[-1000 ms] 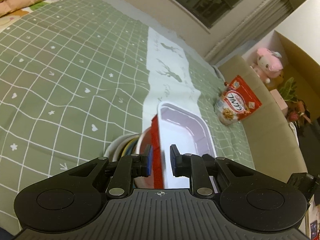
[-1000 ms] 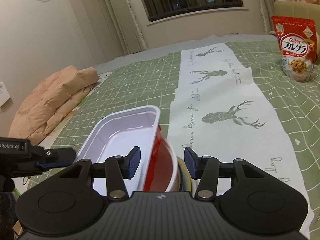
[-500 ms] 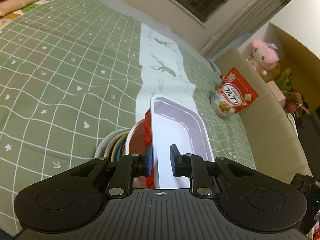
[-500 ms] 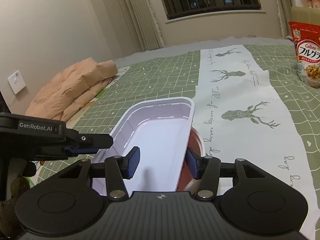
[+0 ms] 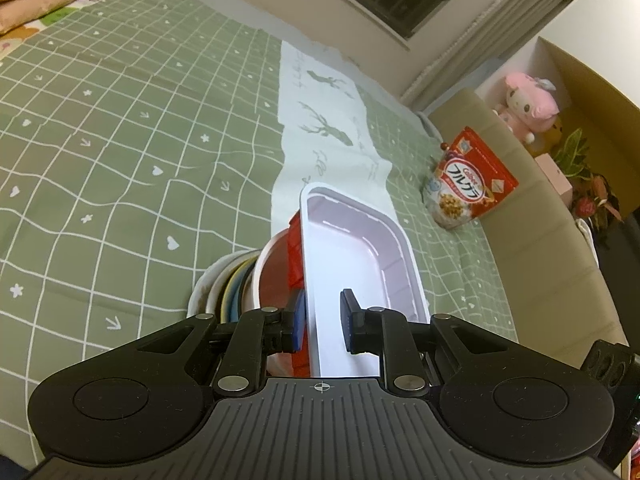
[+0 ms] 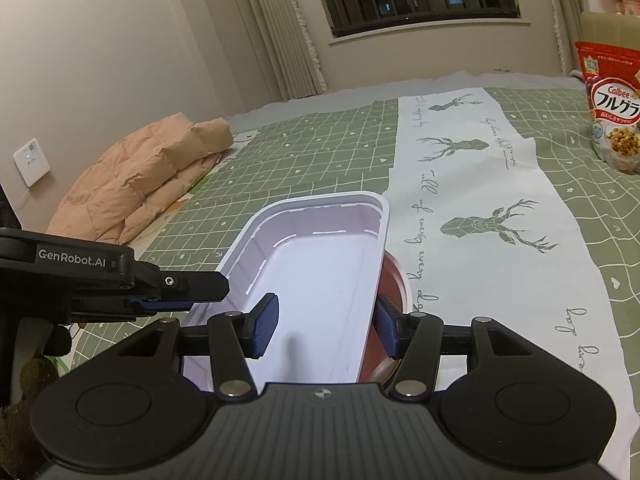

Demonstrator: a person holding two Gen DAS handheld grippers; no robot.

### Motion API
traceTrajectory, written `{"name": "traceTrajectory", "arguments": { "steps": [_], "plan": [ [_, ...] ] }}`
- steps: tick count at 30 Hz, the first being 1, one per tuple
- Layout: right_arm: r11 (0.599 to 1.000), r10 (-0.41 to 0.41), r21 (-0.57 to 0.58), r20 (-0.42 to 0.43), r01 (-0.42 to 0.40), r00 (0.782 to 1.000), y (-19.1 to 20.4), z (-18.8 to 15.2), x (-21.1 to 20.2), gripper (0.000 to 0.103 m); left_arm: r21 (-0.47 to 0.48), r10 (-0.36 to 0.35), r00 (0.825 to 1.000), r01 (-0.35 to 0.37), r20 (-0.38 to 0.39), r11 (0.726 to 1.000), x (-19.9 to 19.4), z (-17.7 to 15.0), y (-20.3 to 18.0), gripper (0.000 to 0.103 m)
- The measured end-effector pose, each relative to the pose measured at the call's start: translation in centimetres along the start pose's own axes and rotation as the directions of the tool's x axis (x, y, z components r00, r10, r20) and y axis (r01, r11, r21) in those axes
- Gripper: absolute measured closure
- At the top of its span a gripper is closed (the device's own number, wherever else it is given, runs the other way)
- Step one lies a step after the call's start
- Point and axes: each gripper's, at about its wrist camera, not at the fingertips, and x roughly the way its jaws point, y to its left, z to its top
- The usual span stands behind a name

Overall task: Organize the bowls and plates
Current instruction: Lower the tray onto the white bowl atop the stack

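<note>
Left wrist view: left gripper (image 5: 322, 322) narrow, its pads either side of the near left wall of the white rectangular tray (image 5: 362, 256). Tray sits on a red bowl (image 5: 276, 264) atop stacked plates (image 5: 224, 288), on the green checked blanket (image 5: 120, 140).

Right wrist view: right gripper (image 6: 326, 330) jaws opening, straddling the tray's (image 6: 320, 248) right wall, pads not pressing. Cereal bag (image 6: 614, 108) far right.

We cannot see the near end of the white rectangular tray (image 5: 352, 264); the gripper body covers it in both views. The stacked plates (image 5: 230, 292) show only as coloured rims beside the red bowl (image 5: 276, 276); we cannot count them. The cereal bag (image 6: 614, 108) is cut by the right wrist view's edge. The tray hides most of the red bowl there.
</note>
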Motion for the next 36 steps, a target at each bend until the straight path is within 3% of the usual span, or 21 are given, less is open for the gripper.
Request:
{"name": "traceTrajectory", "arguments": {
  "steps": [20, 36],
  "plan": [
    [1.000, -0.023, 0.000, 0.047, 0.023, 0.999, 0.0, 0.0, -1.1, 0.048, 0.006, 0.000, 0.999, 0.000, 0.036, 1.000, -0.9, 0.0, -0.5, 0.081],
    [1.000, -0.002, -0.002, 0.033, 0.002, 0.999, 0.4, 0.1, -0.2, 0.047, -0.013, 0.026, 0.999, -0.025, 0.046, 1.000, -0.8, -0.1, -0.1, 0.081]
  ]
}}
